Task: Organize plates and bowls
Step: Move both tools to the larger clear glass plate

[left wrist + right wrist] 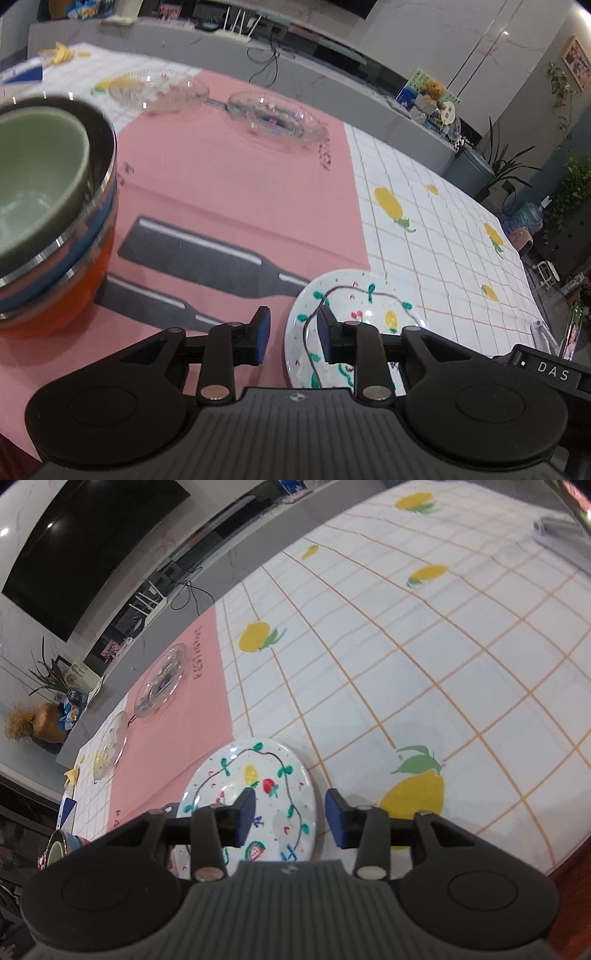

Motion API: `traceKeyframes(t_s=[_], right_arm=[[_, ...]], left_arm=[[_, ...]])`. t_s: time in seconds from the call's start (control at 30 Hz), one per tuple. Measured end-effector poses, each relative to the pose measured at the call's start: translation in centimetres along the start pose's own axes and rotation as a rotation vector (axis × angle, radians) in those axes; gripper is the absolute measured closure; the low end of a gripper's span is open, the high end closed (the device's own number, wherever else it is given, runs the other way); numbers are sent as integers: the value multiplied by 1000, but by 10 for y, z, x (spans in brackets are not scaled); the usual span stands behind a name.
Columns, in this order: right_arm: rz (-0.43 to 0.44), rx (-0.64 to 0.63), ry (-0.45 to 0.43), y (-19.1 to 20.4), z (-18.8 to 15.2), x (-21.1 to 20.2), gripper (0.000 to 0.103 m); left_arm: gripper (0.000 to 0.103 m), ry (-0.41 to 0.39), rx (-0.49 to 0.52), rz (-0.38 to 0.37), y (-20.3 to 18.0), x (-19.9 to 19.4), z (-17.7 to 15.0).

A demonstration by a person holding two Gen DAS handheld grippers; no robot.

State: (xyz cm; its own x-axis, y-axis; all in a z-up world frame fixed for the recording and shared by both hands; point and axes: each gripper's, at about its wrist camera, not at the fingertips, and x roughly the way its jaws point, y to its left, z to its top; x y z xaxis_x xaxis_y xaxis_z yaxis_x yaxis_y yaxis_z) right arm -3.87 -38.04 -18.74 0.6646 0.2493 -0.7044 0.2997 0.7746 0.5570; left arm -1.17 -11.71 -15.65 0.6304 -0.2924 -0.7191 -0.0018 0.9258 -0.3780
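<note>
Soft indoor light is seen; edges are bent round, the stacked bowls (48, 206) are blurred, shadows are faint.

Your left gripper (293, 338) is a matte black two-finger tool with a ribbed grey housing at the near edge, bearing a small compass-like emblem. Two round black discs flank the housing, and black link arms run forward from silver rivets to blue-faced pads (263, 334). A white "DAS" marking sits on a black block at its right. Your right gripper (290, 821) has the same build: ribbed grey housing, black discs, silver rivets, blue pads (337, 823).
</note>
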Motion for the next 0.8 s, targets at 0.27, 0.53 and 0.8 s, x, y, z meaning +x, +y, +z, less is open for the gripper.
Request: traceKeyframes(t_s=[0.27, 0.53, 0.8], right_arm=[[-14, -63, -9, 18, -4, -12, 37], [2, -129, -27, 44, -7, -25, 25], [95, -140, 23, 76, -6, -27, 18]], left_arm=[[44, -87, 73, -12, -14, -26, 9], [25, -94, 206, 50, -27, -46, 29], [22, -90, 219, 69, -17, -69, 51]])
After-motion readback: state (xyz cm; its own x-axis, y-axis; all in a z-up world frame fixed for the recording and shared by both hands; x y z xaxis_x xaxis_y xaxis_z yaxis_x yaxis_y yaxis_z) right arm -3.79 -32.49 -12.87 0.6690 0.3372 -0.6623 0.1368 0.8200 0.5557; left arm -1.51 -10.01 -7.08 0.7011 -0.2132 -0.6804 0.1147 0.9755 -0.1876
